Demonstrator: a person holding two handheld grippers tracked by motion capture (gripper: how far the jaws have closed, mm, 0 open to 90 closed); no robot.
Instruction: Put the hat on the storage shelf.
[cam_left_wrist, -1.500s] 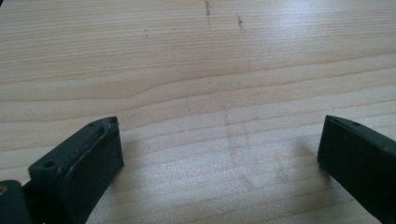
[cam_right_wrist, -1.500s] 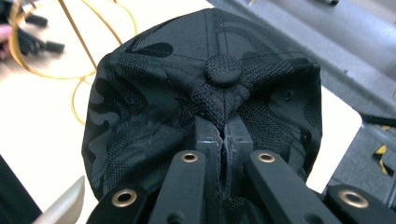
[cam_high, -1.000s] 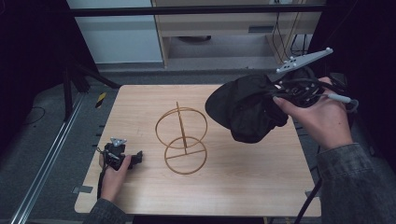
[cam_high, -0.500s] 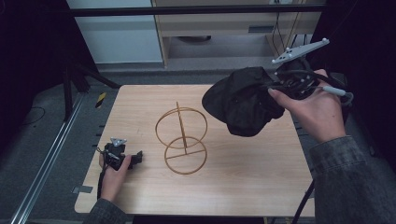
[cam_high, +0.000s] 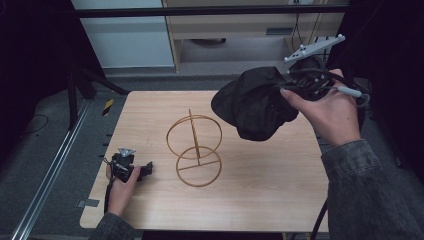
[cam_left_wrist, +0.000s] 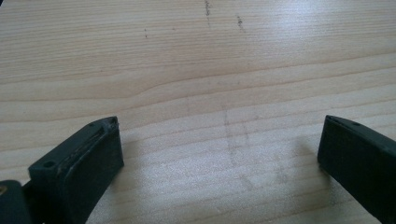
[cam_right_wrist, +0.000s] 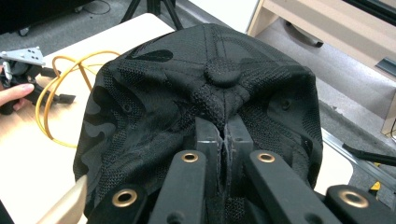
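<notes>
The right tongs (cam_high: 292, 85) are clamped on a fold of the black mesh-and-fabric baseball cap (cam_high: 255, 102), which hangs in the air above the far right part of the pale wooden surface (cam_high: 280, 185), to the right of the golden wire stand made of two rings on a central post (cam_high: 195, 147) and apart from it. In the right gripper view the jaws pinch the cloth close to the crown button (cam_right_wrist: 223, 72), so the cap droops around them with its opening facing away. The step in hand looks like carrying the cap over to the stand and seating it on the upper ring. To do that well, the crown should be centred over the upright ring, the cap tilted so its opening faces down, then lowered gently, because the light wire frame may tip or slide under a sideways push. The left tongs (cam_high: 146, 169) rest wide open on the surface at the near left, holding nothing; they could steady the base ring if needed.
</notes>
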